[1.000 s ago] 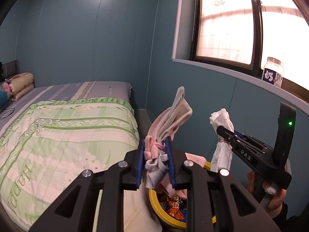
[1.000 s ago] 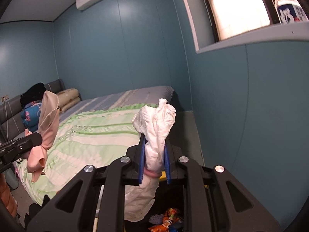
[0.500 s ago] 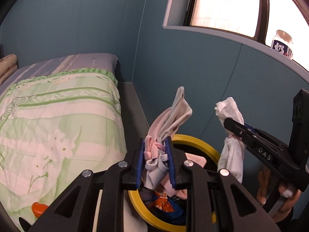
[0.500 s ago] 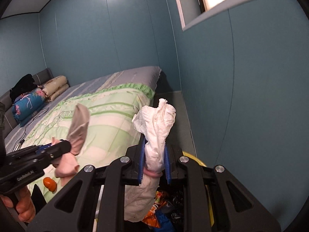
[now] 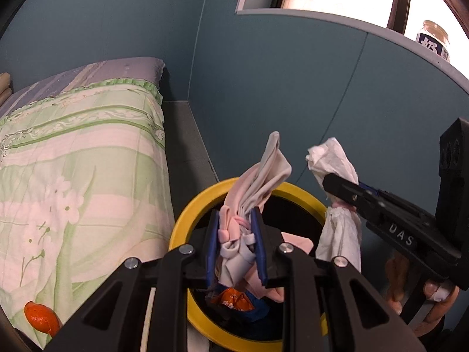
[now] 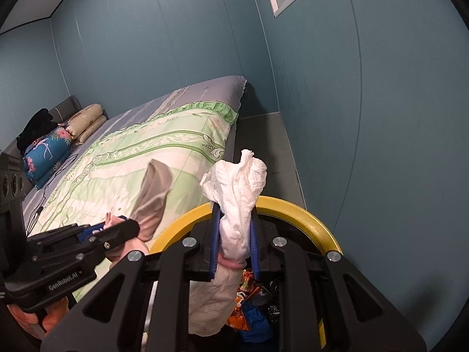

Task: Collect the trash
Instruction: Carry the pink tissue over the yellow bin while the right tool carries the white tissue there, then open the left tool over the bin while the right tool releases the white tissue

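My left gripper (image 5: 236,246) is shut on a pink and grey cloth wad (image 5: 258,184), held over the yellow-rimmed trash bin (image 5: 187,217). My right gripper (image 6: 234,240) is shut on a crumpled white tissue wad (image 6: 237,187), held above the same bin (image 6: 293,205). The bin holds orange and blue snack wrappers (image 5: 234,299). The right gripper with its tissue also shows in the left wrist view (image 5: 337,187), to the right over the bin rim. The left gripper with its cloth shows in the right wrist view (image 6: 123,228), at the left.
A bed with a green floral quilt (image 5: 73,152) lies left of the bin. An orange object (image 5: 41,318) sits by the quilt's lower edge. The blue wall (image 6: 366,117) stands close on the right. A jar (image 5: 433,41) stands on the window sill.
Both grippers have come down and tilted toward the bin, each still holding its wad. The bin's yellow rim now fills more of both views.
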Tool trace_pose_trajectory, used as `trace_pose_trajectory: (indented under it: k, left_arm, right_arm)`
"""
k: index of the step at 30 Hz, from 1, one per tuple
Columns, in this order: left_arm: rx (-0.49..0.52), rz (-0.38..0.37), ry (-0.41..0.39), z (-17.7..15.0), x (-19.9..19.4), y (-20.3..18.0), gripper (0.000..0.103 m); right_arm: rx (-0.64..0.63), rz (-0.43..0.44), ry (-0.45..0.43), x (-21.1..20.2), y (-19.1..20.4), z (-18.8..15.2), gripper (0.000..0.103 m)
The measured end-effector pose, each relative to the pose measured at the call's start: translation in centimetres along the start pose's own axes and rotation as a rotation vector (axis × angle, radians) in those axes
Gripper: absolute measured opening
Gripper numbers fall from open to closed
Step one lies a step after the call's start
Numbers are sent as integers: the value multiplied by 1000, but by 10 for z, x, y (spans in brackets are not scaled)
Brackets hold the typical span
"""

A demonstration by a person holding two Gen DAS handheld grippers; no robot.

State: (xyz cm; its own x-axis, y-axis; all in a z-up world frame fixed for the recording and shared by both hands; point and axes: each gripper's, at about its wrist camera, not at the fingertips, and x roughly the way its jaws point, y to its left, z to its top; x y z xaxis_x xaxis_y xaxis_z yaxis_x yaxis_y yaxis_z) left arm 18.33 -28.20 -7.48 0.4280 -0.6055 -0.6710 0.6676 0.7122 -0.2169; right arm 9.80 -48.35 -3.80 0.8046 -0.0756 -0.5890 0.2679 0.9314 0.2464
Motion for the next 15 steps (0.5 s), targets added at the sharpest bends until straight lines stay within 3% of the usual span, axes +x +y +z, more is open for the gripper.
trace_pose_trajectory:
  k: [9, 15]
  left_arm:
    - [7, -22, 31, -5, 9, 0, 20]
    - [-21, -29, 39, -6, 12, 7, 23]
  right_arm:
    - [23, 12, 17, 9, -7, 6, 17]
    - [59, 20, 15, 9, -13, 8, 25]
